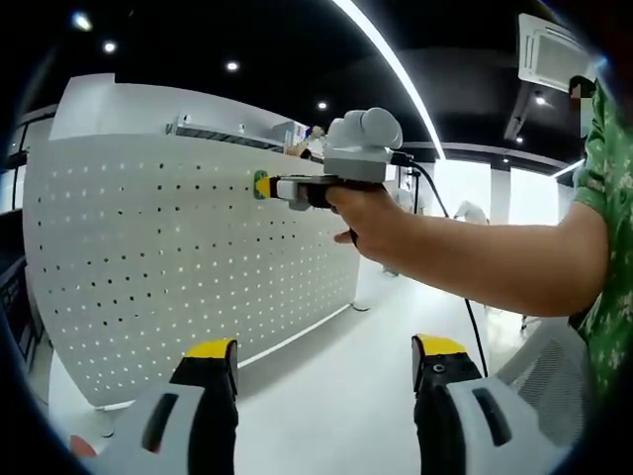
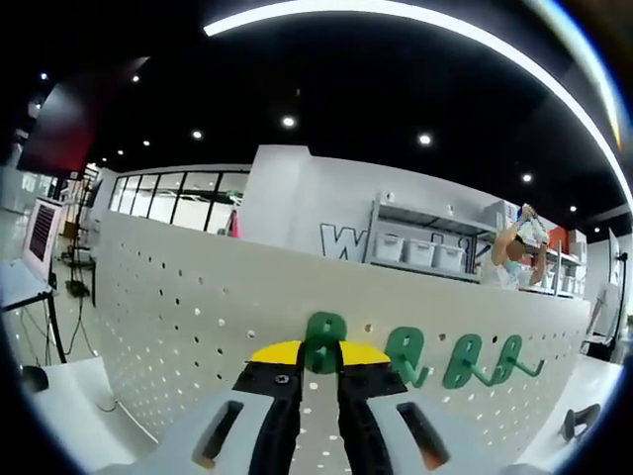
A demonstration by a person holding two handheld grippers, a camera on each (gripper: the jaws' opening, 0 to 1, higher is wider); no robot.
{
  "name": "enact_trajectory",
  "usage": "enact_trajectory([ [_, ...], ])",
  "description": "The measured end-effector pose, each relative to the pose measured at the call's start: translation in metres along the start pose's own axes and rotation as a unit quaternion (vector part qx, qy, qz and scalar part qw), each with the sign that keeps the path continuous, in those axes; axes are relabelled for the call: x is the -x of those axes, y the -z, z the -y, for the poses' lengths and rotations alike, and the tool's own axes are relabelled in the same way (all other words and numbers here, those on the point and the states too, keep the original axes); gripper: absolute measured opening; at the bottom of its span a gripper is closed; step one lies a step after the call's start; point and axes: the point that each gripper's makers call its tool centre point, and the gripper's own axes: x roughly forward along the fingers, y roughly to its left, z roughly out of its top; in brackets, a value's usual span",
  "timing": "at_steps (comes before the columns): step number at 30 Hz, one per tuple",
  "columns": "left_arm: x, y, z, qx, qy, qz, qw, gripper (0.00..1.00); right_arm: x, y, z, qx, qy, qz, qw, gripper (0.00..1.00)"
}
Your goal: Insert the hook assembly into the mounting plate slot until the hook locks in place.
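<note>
While your left gripper view takes in the white perforated metal pegboard (image 1: 188, 257) from a distance, with your hand (image 1: 381, 223) pressing the right gripper (image 1: 265, 186) to its upper part, your right gripper view sits right against that board. There your right gripper's yellow-tipped black jaws stand narrow, pinched on the green plastic hook assembly (image 2: 323, 348), whose rounded back plate lies flat on the holed panel. Three more green plastic hooks (image 2: 465, 361) sit in a row just beside it, their curved prongs sticking outward. Back in the left gripper view, your left gripper (image 1: 324, 361) hangs wide apart with nothing between its fingers, well away from the board, over the smooth white floor (image 1: 326, 396).
</note>
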Motion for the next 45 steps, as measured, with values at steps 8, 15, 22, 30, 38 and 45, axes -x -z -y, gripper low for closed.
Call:
enact_trajectory([
  [8, 0.000, 0.000, 0.001, -0.001, 0.000, -0.001, 1.0000, 0.74, 0.002, -0.002, -0.001, -0.016, -0.010, 0.004, 0.9998, 0.26],
  [15, 0.001, -0.001, 0.003, -0.002, 0.002, 0.000, 1.0000, 0.75, 0.005, -0.001, -0.004, -0.025, -0.019, 0.002, 0.9995, 0.33],
  [22, 0.001, -0.001, 0.004, -0.003, 0.003, -0.001, 1.0000, 0.76, 0.007, 0.002, -0.008, -0.029, -0.031, -0.002, 0.9991, 0.39],
  [30, 0.000, -0.001, 0.005, -0.004, 0.003, -0.002, 1.0000, 0.76, 0.009, 0.003, -0.012, -0.032, -0.042, -0.005, 0.9986, 0.42],
  [38, 0.001, -0.001, 0.008, -0.005, 0.005, -0.002, 1.0000, 0.79, 0.014, 0.004, -0.013, -0.038, -0.047, -0.007, 0.9981, 0.44],
  [45, 0.003, -0.004, 0.002, -0.005, -0.011, 0.002, 0.9999, 0.84, 0.020, 0.007, -0.014, -0.036, -0.052, -0.013, 0.9979, 0.44],
])
